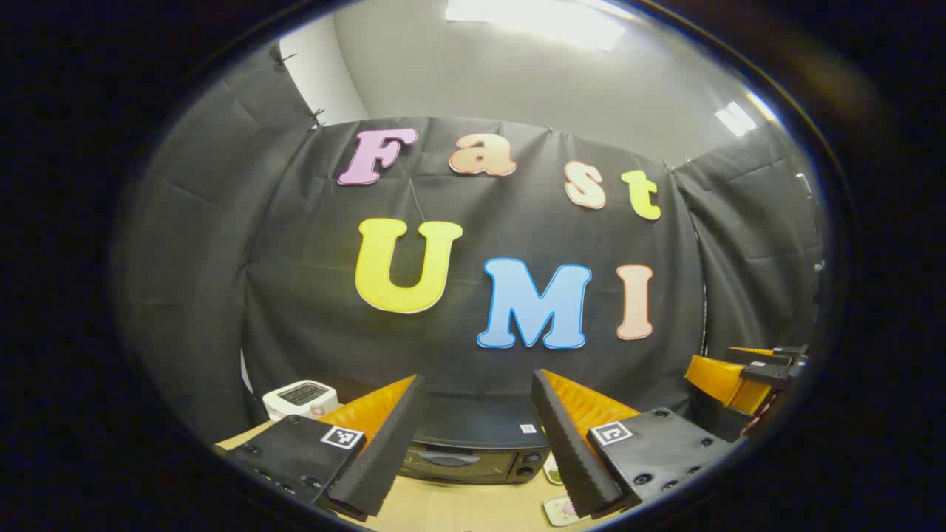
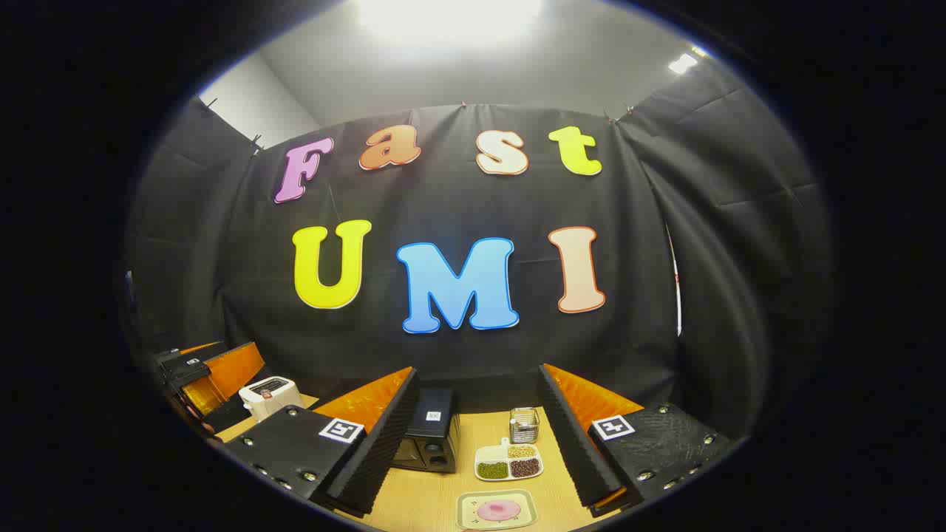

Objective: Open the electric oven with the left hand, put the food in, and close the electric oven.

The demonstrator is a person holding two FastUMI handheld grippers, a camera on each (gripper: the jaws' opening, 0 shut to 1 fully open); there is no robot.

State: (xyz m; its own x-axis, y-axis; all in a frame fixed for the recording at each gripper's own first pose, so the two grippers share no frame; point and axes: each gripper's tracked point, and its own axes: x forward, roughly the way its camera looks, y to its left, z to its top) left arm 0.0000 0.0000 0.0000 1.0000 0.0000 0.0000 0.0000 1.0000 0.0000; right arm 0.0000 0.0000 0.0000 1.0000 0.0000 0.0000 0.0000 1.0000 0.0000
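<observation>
- Left tool (image 1: pixel 477 436): spread wide, empty, raised in front of electric oven (image 1: pixel 473 451)
- Right tool (image 2: pixel 473 436): spread wide, empty
- Electric oven (image 2: pixel 430 440): door shut, at back of counter (image 2: pixel 421 502), white toaster (image 2: pixel 270 395) to its left
- Food (image 2: pixel 499 510): pink, on tray (image 2: pixel 465 513) at near counter edge; divided dish of beans (image 2: pixel 508 462) behind
- Risk: handle low and dark, likely missed or slipped off; oven liable to slide if pulled hard
</observation>
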